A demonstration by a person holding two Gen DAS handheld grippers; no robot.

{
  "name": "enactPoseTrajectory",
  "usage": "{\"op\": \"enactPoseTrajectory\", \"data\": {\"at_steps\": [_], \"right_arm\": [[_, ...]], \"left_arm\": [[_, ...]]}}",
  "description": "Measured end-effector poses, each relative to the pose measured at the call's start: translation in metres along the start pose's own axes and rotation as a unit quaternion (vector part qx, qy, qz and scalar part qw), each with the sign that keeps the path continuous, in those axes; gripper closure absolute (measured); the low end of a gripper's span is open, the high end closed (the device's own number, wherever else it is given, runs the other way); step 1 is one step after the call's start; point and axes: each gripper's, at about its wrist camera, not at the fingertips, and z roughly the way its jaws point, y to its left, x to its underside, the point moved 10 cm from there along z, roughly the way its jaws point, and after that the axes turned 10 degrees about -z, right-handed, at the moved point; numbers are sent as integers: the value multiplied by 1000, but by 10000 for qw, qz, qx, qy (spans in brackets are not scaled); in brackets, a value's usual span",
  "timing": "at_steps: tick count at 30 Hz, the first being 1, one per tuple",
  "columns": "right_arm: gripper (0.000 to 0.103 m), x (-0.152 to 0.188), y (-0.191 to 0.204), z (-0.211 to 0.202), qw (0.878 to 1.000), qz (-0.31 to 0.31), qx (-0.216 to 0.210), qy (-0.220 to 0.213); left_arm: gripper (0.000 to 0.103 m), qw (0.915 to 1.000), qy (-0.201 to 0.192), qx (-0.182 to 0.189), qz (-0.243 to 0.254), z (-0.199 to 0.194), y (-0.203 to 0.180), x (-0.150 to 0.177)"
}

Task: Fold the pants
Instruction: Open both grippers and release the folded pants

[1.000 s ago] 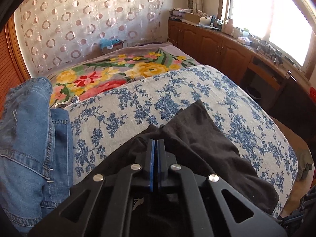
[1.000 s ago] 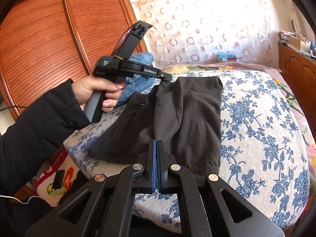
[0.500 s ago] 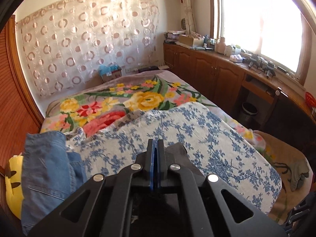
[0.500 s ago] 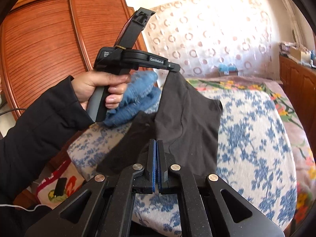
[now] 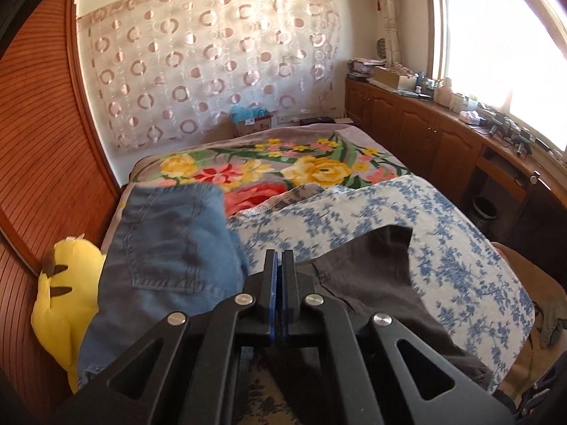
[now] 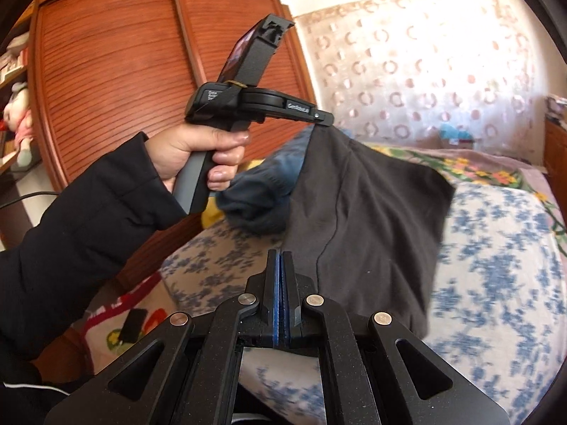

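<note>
1. My left gripper is pinching the dark grey cotton pants, lifting one edge above the blue-flowered bedspread.
2. My right gripper is clamping their near edge.

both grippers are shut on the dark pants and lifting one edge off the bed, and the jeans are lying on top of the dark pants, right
Not quite. The jeans lie beside the dark pants, not on top; the left wrist view shows this. The left gripper and right gripper are shut on the pants, one edge raised off the bed.
</note>
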Motion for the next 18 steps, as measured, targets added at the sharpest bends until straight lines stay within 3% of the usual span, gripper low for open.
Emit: {"op": "enactPoseTrajectory", "data": {"at_steps": [8,10,13,14,15,18], "right_arm": [[103,20,13,41,9987,33,-246,435],[97,23,8,43,9984,107,-219,504],[92,26,-2,38,9985,160,-104,520],[90,26,-9,34,9985,173,-16,510],[89,27,-14,30,9985,201,51,498],[87,33,-35,21,9977,280,353,506]], "left_arm": [[103,9995,274,58,-124,24,11,42],[100,9993,333,138,-135,26,8,50],[84,9989,380,249,-153,23,2,64],[70,9989,363,267,-116,21,-2,68],[62,9990,340,290,-72,19,-6,72],[61,9989,330,334,57,13,-12,85]]}}
